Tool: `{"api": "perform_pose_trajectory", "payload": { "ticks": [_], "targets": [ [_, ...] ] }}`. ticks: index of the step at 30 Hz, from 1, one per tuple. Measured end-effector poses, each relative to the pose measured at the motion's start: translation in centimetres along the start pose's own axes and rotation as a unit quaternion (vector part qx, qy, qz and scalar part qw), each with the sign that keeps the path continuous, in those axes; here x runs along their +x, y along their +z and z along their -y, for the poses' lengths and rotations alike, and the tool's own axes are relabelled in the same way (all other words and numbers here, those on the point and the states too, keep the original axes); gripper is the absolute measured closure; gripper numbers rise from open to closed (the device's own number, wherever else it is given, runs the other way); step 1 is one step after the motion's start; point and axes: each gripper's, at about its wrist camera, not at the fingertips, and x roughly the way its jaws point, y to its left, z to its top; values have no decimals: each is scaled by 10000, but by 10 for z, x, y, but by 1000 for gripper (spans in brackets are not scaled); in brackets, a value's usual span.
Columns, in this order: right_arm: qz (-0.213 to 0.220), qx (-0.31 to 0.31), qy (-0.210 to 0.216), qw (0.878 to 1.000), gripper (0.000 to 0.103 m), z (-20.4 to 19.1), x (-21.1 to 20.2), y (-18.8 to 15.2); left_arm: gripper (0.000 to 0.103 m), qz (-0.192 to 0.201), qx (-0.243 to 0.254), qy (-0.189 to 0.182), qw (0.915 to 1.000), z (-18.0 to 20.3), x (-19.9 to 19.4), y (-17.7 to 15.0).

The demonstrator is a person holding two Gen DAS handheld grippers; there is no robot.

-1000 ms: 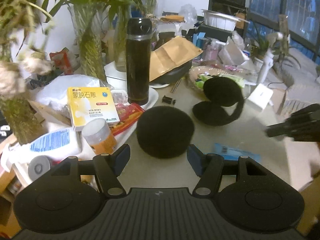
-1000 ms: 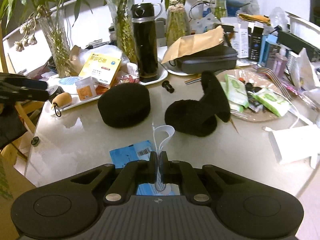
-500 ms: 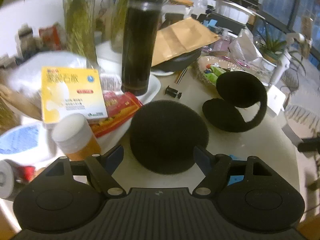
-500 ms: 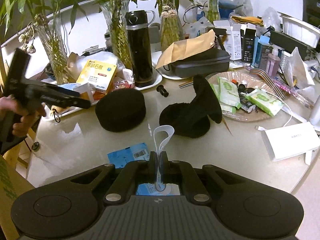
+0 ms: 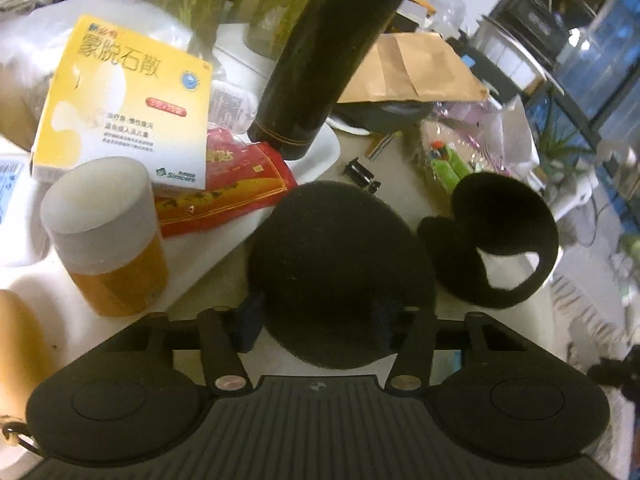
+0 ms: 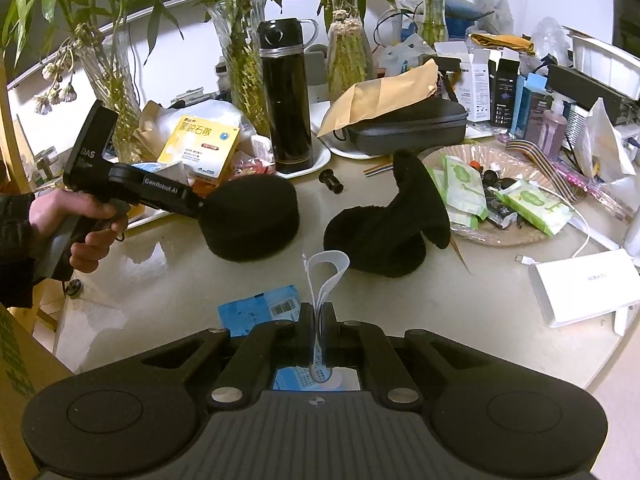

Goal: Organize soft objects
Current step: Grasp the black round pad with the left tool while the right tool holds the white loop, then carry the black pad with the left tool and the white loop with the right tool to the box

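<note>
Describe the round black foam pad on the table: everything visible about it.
The round black foam pad is a thick, matte, spongy-looking disc with rounded edges. It lies flat on the pale table, beside the white tray and left of the black earmuffs. The left gripper has just been closing on its near edge, the blue-padded fingers pressing into its sides.

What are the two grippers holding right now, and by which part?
Right gripper: shut on a thin white strap loop, at its lower end. Left gripper: closing on the round black foam pad, across its near sides.

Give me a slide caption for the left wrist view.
Left gripper closing around round black foam pad beside folded black earmuffs.
</note>
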Motion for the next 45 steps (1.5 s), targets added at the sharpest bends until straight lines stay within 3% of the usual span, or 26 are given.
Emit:
{"api": "perform_pose_trajectory", "payload": {
  "ticks": [3,8,12,15,17,21,24,28,31,32,34,37,39,41,43,45],
  "targets": [
    [1,12,-4,10000,97,1,1,1,71,-35,-54,-172,9998,0,-3,-1],
    [22,67,-20,10000,97,2,0,0,78,65,285,-156,9995,16,-11,0],
    [30,39,-51,10000,97,2,-1,0,79,317,796,61,9963,36,-27,0],
    [50,68,-70,9999,97,2,-2,-1,79,614,1404,319,9877,56,-45,-4],
    [58,78,-75,9999,97,3,-3,-1,79,822,1995,641,9743,72,-55,-11],
    [76,93,-82,9999,97,4,-4,-2,79,1096,3141,1352,9333,99,-67,-33],
    [101,100,-78,9999,97,3,-4,-1,79,1219,4027,1966,8856,111,-64,-51],
    [114,72,-81,9999,97,3,-5,-1,79,1072,4963,2473,8253,115,-46,-75],
    [122,95,-89,9998,97,3,-6,-1,78,1005,5380,2470,7996,117,-39,-89],
    [128,101,-88,9998,97,3,-6,-1,77,1005,5454,2471,7946,118,-40,-91],
    [139,96,-92,9998,97,3,-7,-1,75,1015,5442,2408,7972,118,-41,-92],
    [149,108,-83,9998,97,4,-7,0,60,1004,5289,2140,8151,115,-48,-89],
    [158,103,-83,9998,97,4,-7,0,43,1099,5115,1924,8302,113,-53,-88],
    [170,110,-72,9998,97,4,-8,0,33,1184,4923,1772,8439,112,-56,-85],
    [180,109,-64,9998,97,4,-8,0,31,1180,4627,1640,8632,108,-55,-75],
    [193,109,-48,9997,97,4,-8,1,31,1083,4208,1504,8880,100,-52,-63]
  ]
}}
